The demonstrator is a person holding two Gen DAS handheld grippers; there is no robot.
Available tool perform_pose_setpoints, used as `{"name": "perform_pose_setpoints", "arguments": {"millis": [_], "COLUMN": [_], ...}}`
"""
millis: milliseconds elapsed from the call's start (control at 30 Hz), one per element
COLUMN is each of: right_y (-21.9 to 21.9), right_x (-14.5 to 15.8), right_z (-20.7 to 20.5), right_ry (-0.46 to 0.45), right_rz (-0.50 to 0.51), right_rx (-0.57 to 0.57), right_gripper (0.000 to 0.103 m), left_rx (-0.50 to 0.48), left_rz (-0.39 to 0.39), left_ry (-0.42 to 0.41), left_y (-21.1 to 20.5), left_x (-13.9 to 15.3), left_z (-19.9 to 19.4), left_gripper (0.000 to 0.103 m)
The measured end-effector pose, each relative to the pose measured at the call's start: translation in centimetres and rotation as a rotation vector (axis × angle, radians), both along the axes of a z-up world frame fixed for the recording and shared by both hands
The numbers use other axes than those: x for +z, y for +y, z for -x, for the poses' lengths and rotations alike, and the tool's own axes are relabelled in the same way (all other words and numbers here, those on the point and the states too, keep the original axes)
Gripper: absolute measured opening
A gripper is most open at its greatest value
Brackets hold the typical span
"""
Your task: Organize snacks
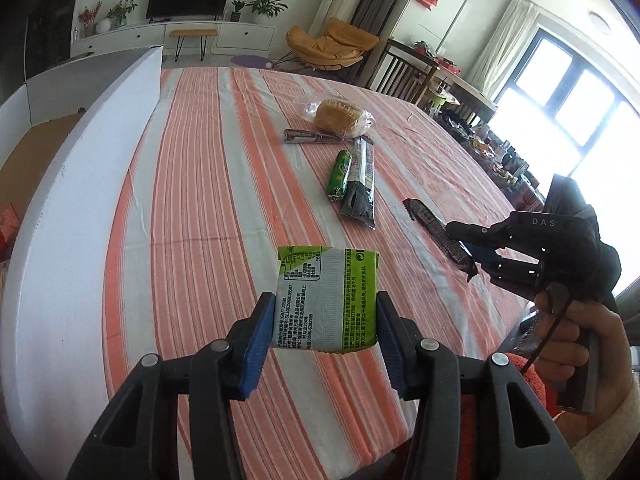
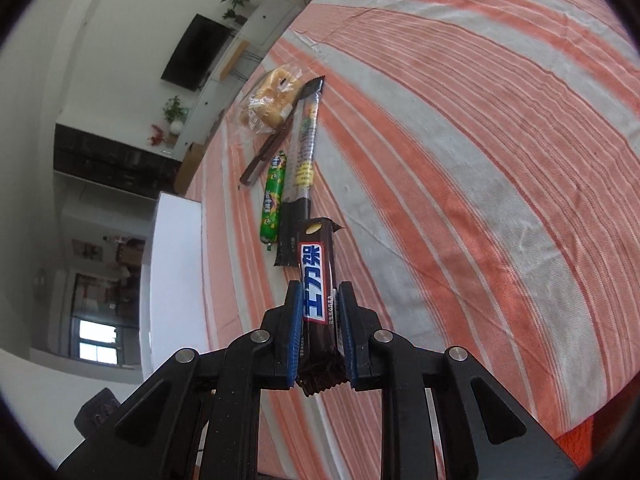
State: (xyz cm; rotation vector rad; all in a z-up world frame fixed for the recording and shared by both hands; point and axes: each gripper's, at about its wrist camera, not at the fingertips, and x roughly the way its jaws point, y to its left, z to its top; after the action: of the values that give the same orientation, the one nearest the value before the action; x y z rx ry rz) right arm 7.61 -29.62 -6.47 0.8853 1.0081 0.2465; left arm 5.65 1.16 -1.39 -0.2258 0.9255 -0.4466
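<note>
Both claws loaded: left gripper clamps the green packet, right gripper pinches the chocolate bar.
Best set each flat beside the pile at twelve o'clock, releasing low.

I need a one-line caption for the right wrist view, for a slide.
Right gripper holds a brown chocolate bar above the striped tablecloth, with remaining snacks beyond.
</note>
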Motion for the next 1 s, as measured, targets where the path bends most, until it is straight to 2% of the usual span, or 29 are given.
{"name": "perform_pose_setpoints", "arguments": {"millis": [133, 267, 400, 467, 533, 600, 633, 667, 700, 733, 767, 867, 1000], "right_y": [2.8, 7.9, 15.7, 20.3, 24.7, 28.6, 30.2, 31.4, 32.3, 32.7, 32.2, 29.2, 21.7], "right_x": [1.8, 4.7, 8.2, 9.5, 10.3, 10.3, 9.9, 9.3, 8.6, 7.8, 7.2, 6.1, 5.4], "right_z": [0.0, -1.2, -2.7, -3.4, -4.0, -4.3, -4.5, -4.7, -4.9, -5.1, -5.0, -4.1, -3.3], "right_ry": [-0.054, -0.100, -0.133, -0.136, -0.135, -0.139, -0.138, -0.128, -0.111, -0.097, -0.099, -0.175, -0.238], "right_rz": [-0.136, -0.275, -0.375, -0.403, -0.396, -0.353, -0.324, -0.289, -0.238, -0.177, -0.116, 0.110, 0.408], "right_rx": [0.061, 0.167, 0.320, 0.402, 0.477, 0.527, 0.549, 0.565, 0.570, 0.565, 0.551, 0.493, 0.316], "right_gripper": [0.019, 0.019, 0.019, 0.019, 0.019, 0.019, 0.023, 0.029, 0.034, 0.053, 0.062, 0.062, 0.067], "left_rx": [0.017, 0.118, 0.304, 0.416, 0.516, 0.601, 0.638, 0.665, 0.687, 0.705, 0.722, 0.731, 0.684], "left_rz": [0.093, 0.158, 0.105, 0.036, -0.033, -0.113, -0.153, -0.196, -0.229, -0.245, -0.251, -0.227, -0.195], "left_ry": [-0.073, -0.144, -0.209, -0.224, -0.206, -0.152, -0.116, -0.073, -0.031, -0.006, 0.010, 0.012, -0.055], "left_y": [2.4, 7.9, 15.1, 18.8, 21.8, 24.1, 24.9, 25.4, 25.9, 26.1, 26.2, 25.3, 22.5], "left_x": [5.0, 9.7, 12.2, 12.1, 10.8, 8.6, 7.3, 6.2, 4.7, 3.7, 2.7, 1.6, 2.7], "left_z": [2.6, 4.4, 5.6, 5.7, 5.4, 4.6, 4.2, 3.7, 3.4, 3.1, 3.0, 2.9, 2.1], "left_gripper": [0.049, 0.049, 0.049, 0.049, 0.049, 0.049, 0.052, 0.061, 0.071, 0.077, 0.082, 0.086, 0.092]}}
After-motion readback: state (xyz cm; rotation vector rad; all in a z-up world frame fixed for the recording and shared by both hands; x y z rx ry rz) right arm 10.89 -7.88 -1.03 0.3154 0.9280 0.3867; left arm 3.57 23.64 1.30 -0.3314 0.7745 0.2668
